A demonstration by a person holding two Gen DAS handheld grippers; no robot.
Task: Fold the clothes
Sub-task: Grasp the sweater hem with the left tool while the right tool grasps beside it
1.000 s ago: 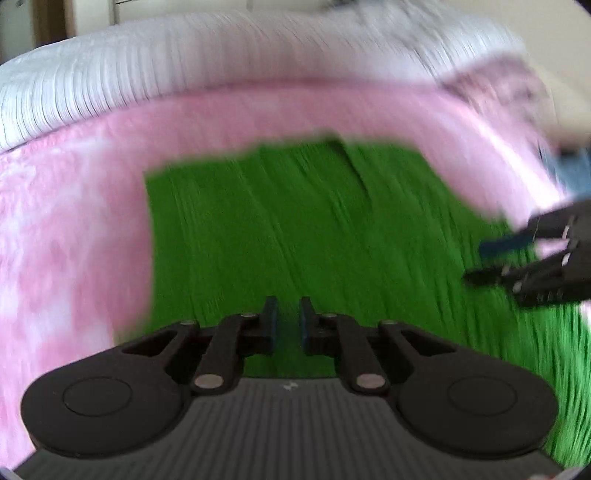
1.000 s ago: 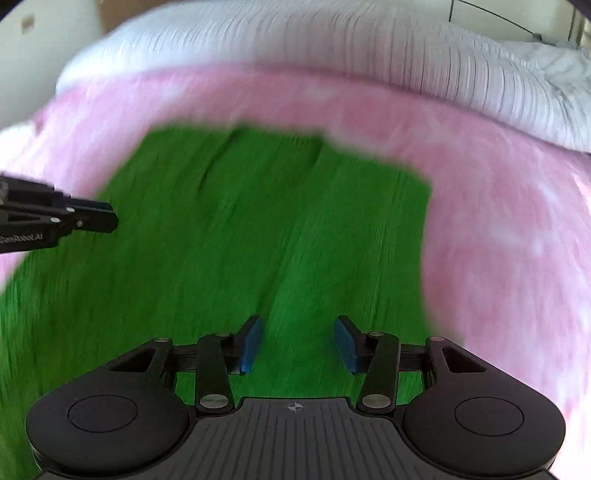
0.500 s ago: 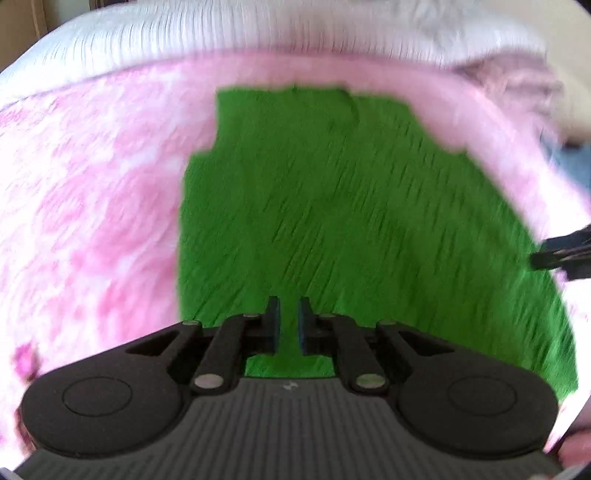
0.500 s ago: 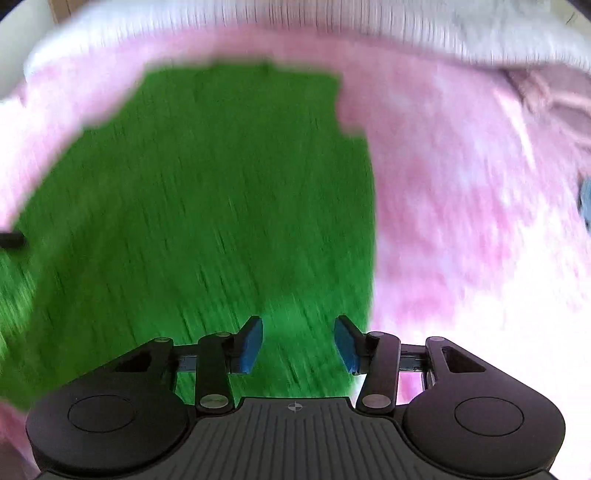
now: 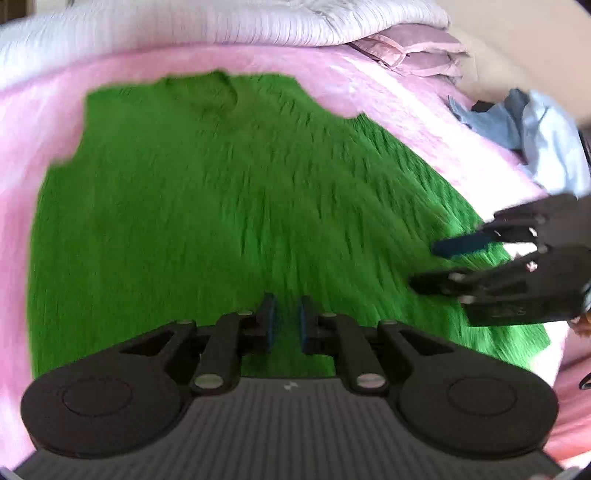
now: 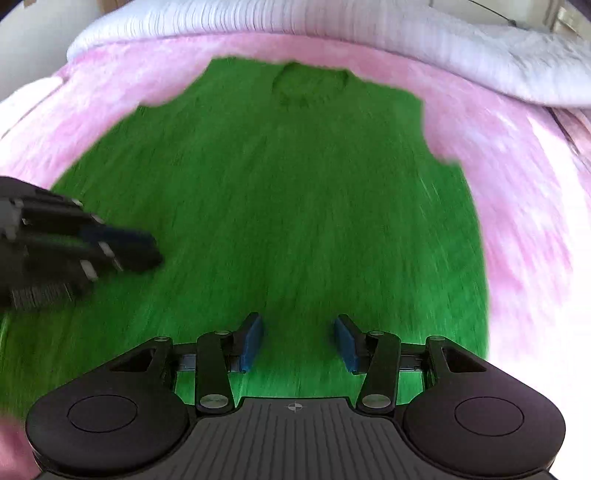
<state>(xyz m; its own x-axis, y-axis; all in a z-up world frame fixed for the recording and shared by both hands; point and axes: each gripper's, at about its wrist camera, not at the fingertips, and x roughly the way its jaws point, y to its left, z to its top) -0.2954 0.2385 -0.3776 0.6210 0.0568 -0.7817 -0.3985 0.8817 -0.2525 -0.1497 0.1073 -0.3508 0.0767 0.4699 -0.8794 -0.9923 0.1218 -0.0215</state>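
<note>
A green knitted shirt (image 5: 221,206) lies spread flat on the pink blanket (image 5: 388,92), neckline at the far end. My left gripper (image 5: 286,317) hovers over the shirt's near part, shut to a narrow slit with nothing in it. The right wrist view shows the same shirt (image 6: 295,206) with my right gripper (image 6: 297,339) above its lower middle, open and empty. Each gripper shows in the other's view: the right gripper (image 5: 424,266) over the shirt's right edge, the left gripper (image 6: 147,251) over its left side. Both views are blurred by motion.
The pink blanket (image 6: 535,203) surrounds the shirt on all sides. A white ribbed duvet (image 5: 184,29) lies bunched along the far edge. Folded pale pink cloth (image 5: 417,51) and a heap of light blue clothes (image 5: 535,133) sit at the far right.
Both hands have swept sideways over the shirt. The two grippers stand closer to each other than half a second ago. Neither grip has changed and the shirt lies as before.
</note>
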